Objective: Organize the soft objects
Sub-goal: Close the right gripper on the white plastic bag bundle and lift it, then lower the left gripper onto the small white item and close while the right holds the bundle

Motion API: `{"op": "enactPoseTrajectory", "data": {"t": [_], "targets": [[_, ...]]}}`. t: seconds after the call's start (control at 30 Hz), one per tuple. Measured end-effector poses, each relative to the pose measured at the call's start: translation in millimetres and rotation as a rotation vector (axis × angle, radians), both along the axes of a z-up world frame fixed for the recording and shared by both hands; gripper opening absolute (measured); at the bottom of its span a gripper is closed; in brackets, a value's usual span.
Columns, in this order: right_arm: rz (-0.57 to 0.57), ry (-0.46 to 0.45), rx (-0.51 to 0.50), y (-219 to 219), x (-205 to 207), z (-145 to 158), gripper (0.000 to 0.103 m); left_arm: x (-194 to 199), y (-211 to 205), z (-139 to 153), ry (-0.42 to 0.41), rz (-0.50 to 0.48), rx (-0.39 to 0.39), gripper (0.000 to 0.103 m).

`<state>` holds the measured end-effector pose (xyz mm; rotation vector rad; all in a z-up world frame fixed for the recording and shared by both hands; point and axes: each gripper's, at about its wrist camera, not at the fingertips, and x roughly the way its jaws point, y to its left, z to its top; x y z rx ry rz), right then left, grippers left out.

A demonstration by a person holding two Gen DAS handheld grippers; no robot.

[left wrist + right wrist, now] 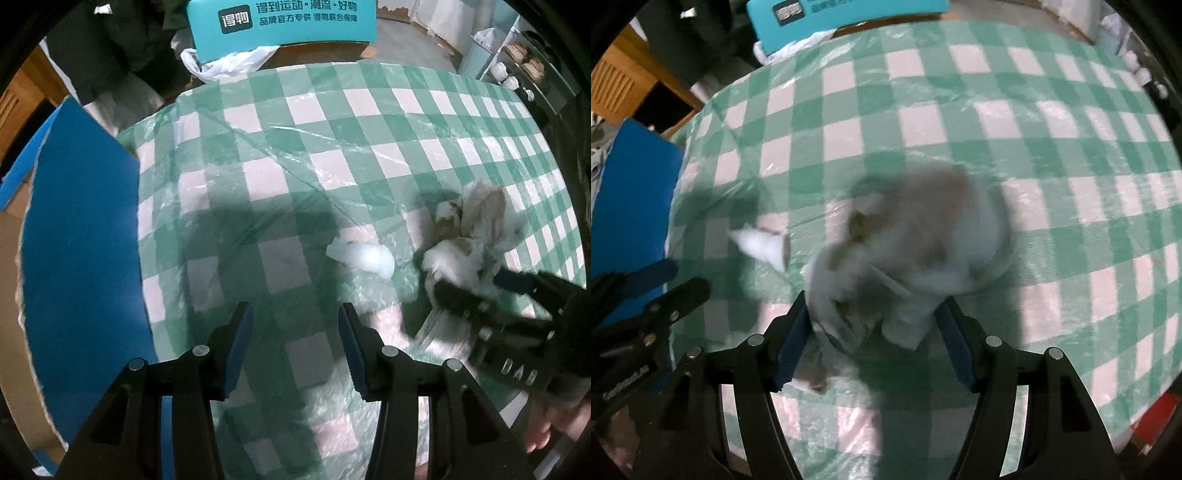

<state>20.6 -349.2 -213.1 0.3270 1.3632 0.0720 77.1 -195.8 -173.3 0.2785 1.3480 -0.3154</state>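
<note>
A fluffy white and brown plush toy [916, 236] lies blurred on the green-checked table [1052, 147]. My right gripper [875, 328] points down over its near end with the jaws apart. The left pad [792, 339] touches the fur, and a thin gap shows at the right pad. In the left wrist view the toy [476, 221] sits at the right with the right gripper [469, 277] around it. A small white soft lump [364, 258] lies to its left, also visible as the lump [761, 243]. My left gripper [295, 328] hangs open over bare cloth, holding nothing.
Clear plastic covers the table [332, 129]. A blue board [81, 240] borders its left edge. Beyond the far edge stand a teal box [280, 26] and a white plastic bag [229, 62]. A shelf with cups [517, 66] is at the far right. A hand [546, 435] holds the right gripper.
</note>
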Motion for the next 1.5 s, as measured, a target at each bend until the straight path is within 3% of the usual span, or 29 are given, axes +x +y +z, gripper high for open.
{"op": "enactPoseTrajectory", "data": {"t": [0.03, 0.1, 0.4, 0.7, 1.0, 1.4, 1.5], "targets": [[0.011, -0.010, -0.018, 2, 0, 0, 0.060, 2, -3, -2, -0.001, -0.006, 0.000, 0.049], [0.036, -0.019, -0.022, 5, 1, 2, 0.033, 5, -5, -4, -0.001, -0.017, 0.002, 0.049], [-0.019, -0.016, -0.042, -15, 4, 7, 0.030, 22, -14, -16, 0.069, 0.019, -0.041, 0.049], [-0.020, -0.036, -0.031, -16, 3, 21, 0.030, 51, -9, -24, 0.151, 0.189, -0.133, 0.049], [-0.031, -0.055, -0.014, -33, -10, 34, 0.030, 59, -15, -34, 0.184, 0.241, -0.133, 0.049], [-0.052, -0.066, 0.005, -43, -11, 42, 0.031, 57, -57, -43, 0.173, 0.204, -0.119, 0.048], [-0.063, -0.065, 0.007, -47, -11, 42, 0.031, 57, -58, -45, 0.153, 0.199, -0.104, 0.037]]}}
